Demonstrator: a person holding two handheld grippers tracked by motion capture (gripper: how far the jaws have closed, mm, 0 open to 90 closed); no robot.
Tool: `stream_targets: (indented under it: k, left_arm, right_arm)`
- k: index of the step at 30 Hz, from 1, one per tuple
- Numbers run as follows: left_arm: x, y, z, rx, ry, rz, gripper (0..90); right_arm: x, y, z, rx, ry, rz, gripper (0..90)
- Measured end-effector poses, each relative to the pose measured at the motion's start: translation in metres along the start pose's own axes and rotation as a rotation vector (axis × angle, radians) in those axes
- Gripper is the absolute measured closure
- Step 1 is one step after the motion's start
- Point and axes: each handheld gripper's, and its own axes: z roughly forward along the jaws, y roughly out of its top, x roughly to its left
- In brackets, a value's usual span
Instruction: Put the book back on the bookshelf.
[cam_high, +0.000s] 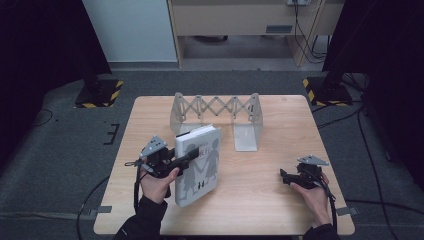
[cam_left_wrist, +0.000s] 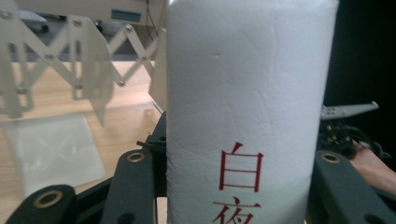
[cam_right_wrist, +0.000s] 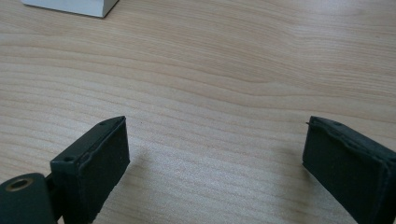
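My left claw (cam_high: 192, 156) points toward the right, raised above the surface, its jaws clamped tight, with my left hand (cam_high: 159, 182) wrapped under it. My right claw (cam_high: 284, 176) rests low near the surface, jaws spread wide with nothing between, right hand (cam_high: 311, 192) cupped behind.

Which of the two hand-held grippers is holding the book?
The left hand-held gripper: its jaws are clamped on the spine of the white book, tilting it up. The right hand-held gripper rests open on the table, empty.
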Motion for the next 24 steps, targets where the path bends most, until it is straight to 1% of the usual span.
stream_targets:
  k: [5,15,24]
  left_arm:
    - [0.009,0.010,-0.001,-0.017,0.048,0.001,52.7]
    - [0.024,0.023,0.004,-0.022,0.156,0.028,52.7]
    - [0.035,0.031,0.018,-0.018,0.216,0.035,52.7]
  right_arm:
    - [-0.001,0.000,0.001,0.027,-0.006,0.006,7.4]
    - [0.001,0.000,0.002,0.036,-0.012,0.004,6.9]
    - [0.000,0.000,0.002,0.036,-0.012,0.000,6.8]
